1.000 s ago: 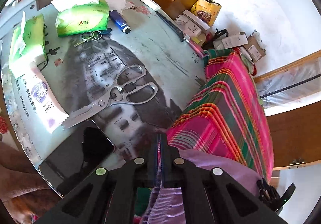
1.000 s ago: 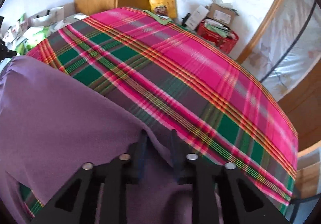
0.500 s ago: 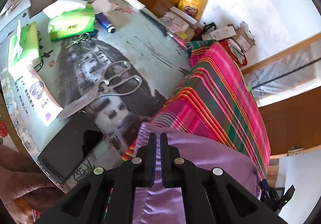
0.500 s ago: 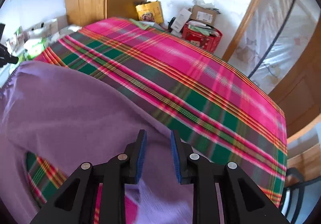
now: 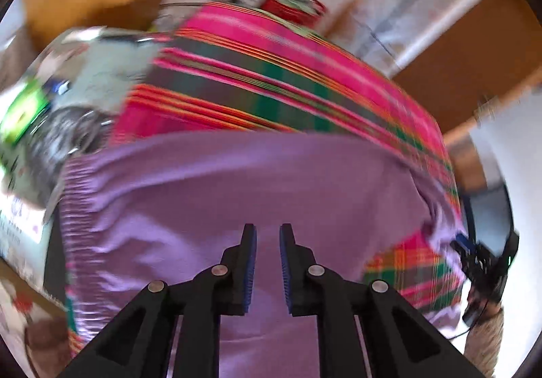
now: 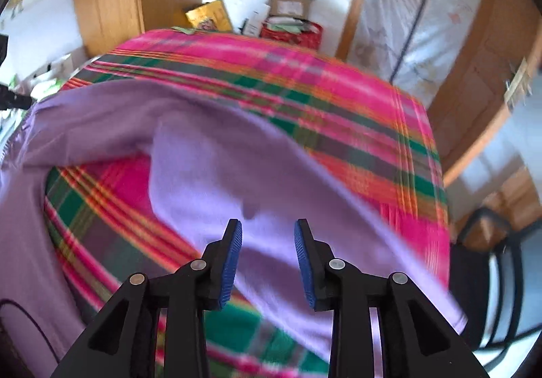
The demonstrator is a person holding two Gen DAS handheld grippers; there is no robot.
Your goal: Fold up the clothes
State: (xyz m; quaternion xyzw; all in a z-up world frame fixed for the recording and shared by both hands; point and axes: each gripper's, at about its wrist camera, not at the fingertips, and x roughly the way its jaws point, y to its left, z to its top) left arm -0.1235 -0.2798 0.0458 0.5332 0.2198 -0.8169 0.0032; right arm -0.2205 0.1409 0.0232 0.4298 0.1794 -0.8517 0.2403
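Lilac garment (image 5: 237, 195) spread over the plaid cloth (image 5: 271, 80) covering the desk, one portion already doubled over so a patch of plaid shows through between the layers in the right wrist view, with a free flap (image 6: 271, 195) lying loose toward the near edge. Left gripper (image 5: 267, 263) hanging above the lilac fabric, jaws having just opened to a narrow gap, nothing pinched between the blue pads, fabric visible beneath rather than caught. Right gripper (image 6: 267, 256) likewise over the flap, jaws just widened to a moderate gap, empty, cloth lying below and not pressed by either pad. Both views smeared by motion, so fine creases hard to read. Judging by the soft ripples along the gathered left edge (image 5: 73, 208), a thin, light, limp knit: no stiffness to hold a shape, likely to sag and slide on the smooth plaid under it, prone to bunching if dragged. Best taken by a hem or corner, pinching a single layer at the edge of the flap with one gripper and the matching edge with the other, then lifted only slightly and carried across flat. Clutter on the bare desk (image 5: 98, 73) at far left, too blurred to name.
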